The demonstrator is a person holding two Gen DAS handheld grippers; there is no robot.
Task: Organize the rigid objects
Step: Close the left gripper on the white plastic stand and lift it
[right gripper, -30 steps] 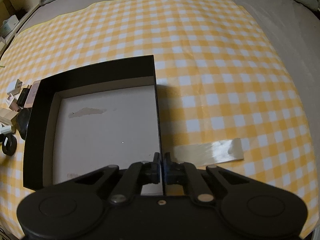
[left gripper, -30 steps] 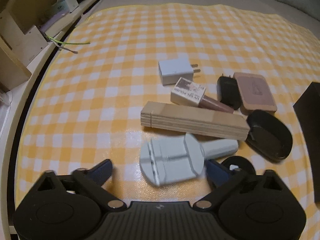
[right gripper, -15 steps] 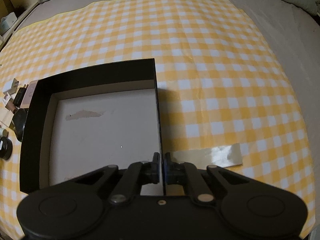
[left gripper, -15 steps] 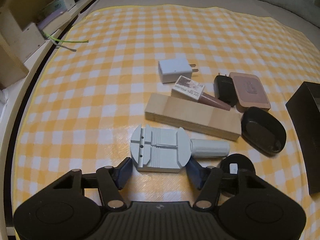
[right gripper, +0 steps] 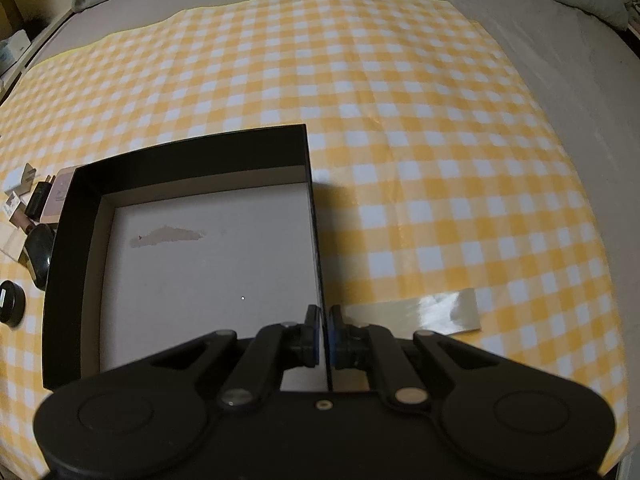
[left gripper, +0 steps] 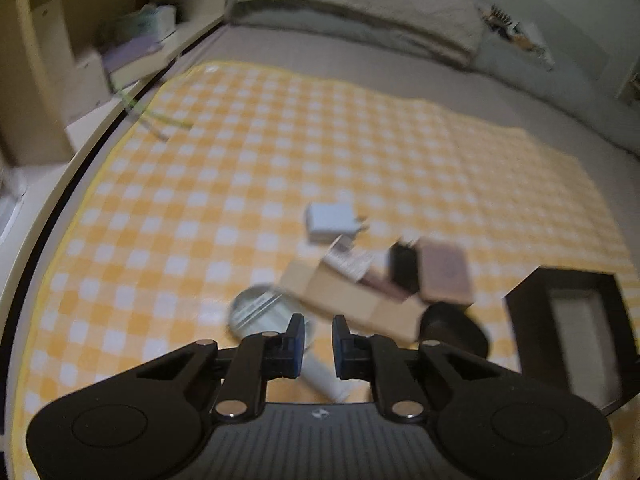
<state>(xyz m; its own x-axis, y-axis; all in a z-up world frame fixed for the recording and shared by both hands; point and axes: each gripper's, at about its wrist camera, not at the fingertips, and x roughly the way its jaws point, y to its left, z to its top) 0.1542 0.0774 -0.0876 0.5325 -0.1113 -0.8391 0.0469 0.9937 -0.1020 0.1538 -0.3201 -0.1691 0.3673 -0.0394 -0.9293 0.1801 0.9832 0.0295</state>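
Observation:
The left wrist view is blurred. My left gripper point(left gripper: 318, 346) is shut on the handle of the grey watch tool point(left gripper: 264, 314), whose round head sticks out ahead and to the left of the fingers. Beyond it lie a wooden block point(left gripper: 352, 304), a white charger point(left gripper: 330, 222), a nail polish box point(left gripper: 348, 262), a black charger point(left gripper: 404, 270), a pink case point(left gripper: 446, 276) and a black dish point(left gripper: 454, 330). My right gripper point(right gripper: 324, 334) is shut on the right wall of the open black box point(right gripper: 192, 152), whose white floor is bare.
A yellow checked cloth point(right gripper: 420, 120) covers the bed. A strip of tape point(right gripper: 424, 316) lies right of the box. A small black round lid point(right gripper: 10, 302) sits left of the box. Wooden shelves point(left gripper: 80, 40) stand at far left, and pillows point(left gripper: 360, 4) lie beyond the cloth.
My left gripper has shut on the grey watch tool's handle and lifted, tilting its view up. The right gripper still holds the box wall, and the box has shifted slightly.

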